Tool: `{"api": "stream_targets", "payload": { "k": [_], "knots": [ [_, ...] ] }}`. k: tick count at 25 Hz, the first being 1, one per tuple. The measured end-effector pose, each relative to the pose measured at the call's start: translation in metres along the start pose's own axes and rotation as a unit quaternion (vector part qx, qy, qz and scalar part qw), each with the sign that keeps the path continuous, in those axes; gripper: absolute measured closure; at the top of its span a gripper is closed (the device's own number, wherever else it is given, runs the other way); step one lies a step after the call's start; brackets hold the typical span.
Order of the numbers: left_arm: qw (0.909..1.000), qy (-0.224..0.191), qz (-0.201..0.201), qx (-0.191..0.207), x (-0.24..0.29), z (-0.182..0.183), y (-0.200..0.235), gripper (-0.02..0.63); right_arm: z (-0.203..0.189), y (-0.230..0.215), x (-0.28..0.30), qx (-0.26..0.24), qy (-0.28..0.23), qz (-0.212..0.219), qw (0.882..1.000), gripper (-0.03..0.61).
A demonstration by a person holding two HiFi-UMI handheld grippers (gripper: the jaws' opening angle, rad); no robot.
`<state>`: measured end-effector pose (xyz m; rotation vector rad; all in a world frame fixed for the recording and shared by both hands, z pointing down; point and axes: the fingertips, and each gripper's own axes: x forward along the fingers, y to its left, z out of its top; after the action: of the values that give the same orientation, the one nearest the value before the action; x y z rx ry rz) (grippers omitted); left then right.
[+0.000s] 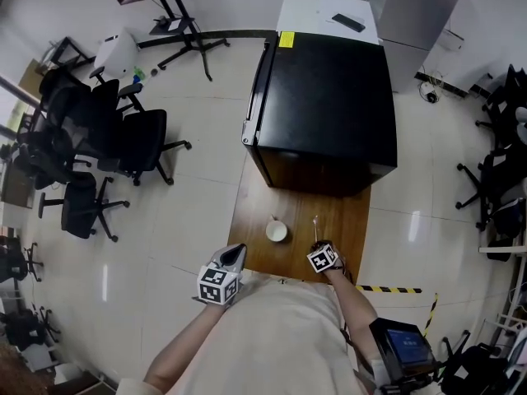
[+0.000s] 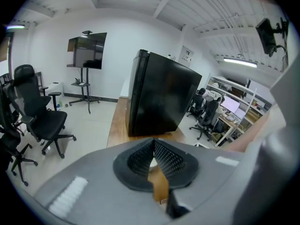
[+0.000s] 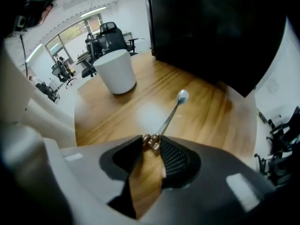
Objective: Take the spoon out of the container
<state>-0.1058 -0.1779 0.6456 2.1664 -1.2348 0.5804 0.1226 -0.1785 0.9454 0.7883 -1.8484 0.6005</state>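
In the head view the person's light-clothed torso (image 1: 276, 336) covers the near edge of the wooden surface (image 1: 255, 212), and the spoon (image 1: 315, 227) is only a thin pale sliver there. In the right gripper view the black cabinet (image 3: 215, 27) is cut off by the upper frame, and the inside of the white container (image 3: 117, 71) cannot be seen.

The right gripper (image 3: 152, 141) has its fingers closed on the very end of the spoon (image 3: 169, 118). The handle runs up and to the right from the fingertips, and the bowl lies over the bare wood right of centre. The spoon is outside the container, which stands apart in the upper left. Whether the bowl touches the surface is hard to tell.

The spoon is slim and silvery, with a small rounded bowl and a knobbly brown end at the grip.

The left gripper (image 2: 153, 143) appears to have its fingers brought together at the tips on nothing, low in the frame, facing the cabinet (image 2: 159, 95).
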Motion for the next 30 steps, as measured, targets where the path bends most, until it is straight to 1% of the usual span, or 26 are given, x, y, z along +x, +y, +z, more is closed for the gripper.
{"api": "stream_targets", "payload": {
  "k": [2,3,4,7,8,10,11,12,14,17,19,20,22,24,27,30],
  "knots": [
    [1.0,-0.002,0.002,-0.005,-0.005,-0.001,0.004,0.612,0.002,-0.002,-0.001,0.005,0.0,0.0,1.0,0.453],
    [1.0,-0.004,0.001,-0.008,-0.007,-0.002,0.006,0.612,0.002,-0.003,-0.003,0.013,-0.001,0.004,1.0,0.425],
    [0.9999,-0.005,0.0,-0.012,-0.008,-0.003,0.009,0.612,0.001,-0.004,-0.004,0.027,0.001,0.007,1.0,0.357],
    [0.9997,-0.009,-0.01,-0.02,-0.011,-0.007,0.014,0.612,-0.005,-0.008,-0.017,0.075,-0.003,-0.006,0.997,0.35],
    [0.9996,-0.011,-0.015,-0.02,-0.012,-0.008,0.015,0.612,-0.005,-0.008,-0.024,0.091,-0.014,-0.01,0.996,0.35],
    [0.9994,-0.017,-0.028,-0.015,-0.012,-0.008,0.016,0.612,0.002,-0.008,-0.045,0.112,-0.051,-0.018,0.992,0.35],
    [0.9991,-0.02,-0.036,-0.011,-0.012,-0.007,0.015,0.612,0.005,-0.007,-0.058,0.12,-0.07,-0.024,0.99,0.351],
    [0.9987,-0.023,-0.046,-0.005,-0.013,-0.008,0.014,0.612,0.007,-0.004,-0.071,0.129,-0.086,-0.03,0.987,0.368],
    [0.9973,-0.026,-0.068,0.0,-0.016,-0.01,0.012,0.612,0.008,0.004,-0.095,0.153,-0.107,-0.04,0.982,0.384],
    [0.9941,-0.031,-0.104,0.0,-0.024,-0.015,0.013,0.614,0.008,0.02,-0.123,0.189,-0.114,-0.067,0.973,0.404],
    [0.9906,-0.034,-0.132,0.011,-0.029,-0.019,0.011,0.614,0.005,0.03,-0.139,0.212,-0.11,-0.088,0.967,0.44],
    [0.9884,-0.035,-0.146,0.022,-0.032,-0.021,0.008,0.614,0.005,0.035,-0.145,0.223,-0.11,-0.094,0.964,0.443],
    [0.9835,-0.032,-0.173,0.043,-0.037,-0.028,0.004,0.614,0.013,0.047,-0.157,0.235,-0.119,-0.098,0.96,0.451],
    [0.9794,-0.027,-0.194,0.05,-0.041,-0.038,0.003,0.614,0.027,0.06,-0.167,0.241,-0.137,-0.097,0.956,0.46],
    [0.9765,-0.022,-0.208,0.052,-0.049,-0.049,0.008,0.614,0.05,0.076,-0.182,0.243,-0.167,-0.097,0.951,0.473],
    [0.9768,-0.024,-0.203,0.062,-0.056,-0.056,0.016,0.614,0.068,0.09,-0.191,0.24,-0.193,-0.09,0.947,0.472]
  ]
}}
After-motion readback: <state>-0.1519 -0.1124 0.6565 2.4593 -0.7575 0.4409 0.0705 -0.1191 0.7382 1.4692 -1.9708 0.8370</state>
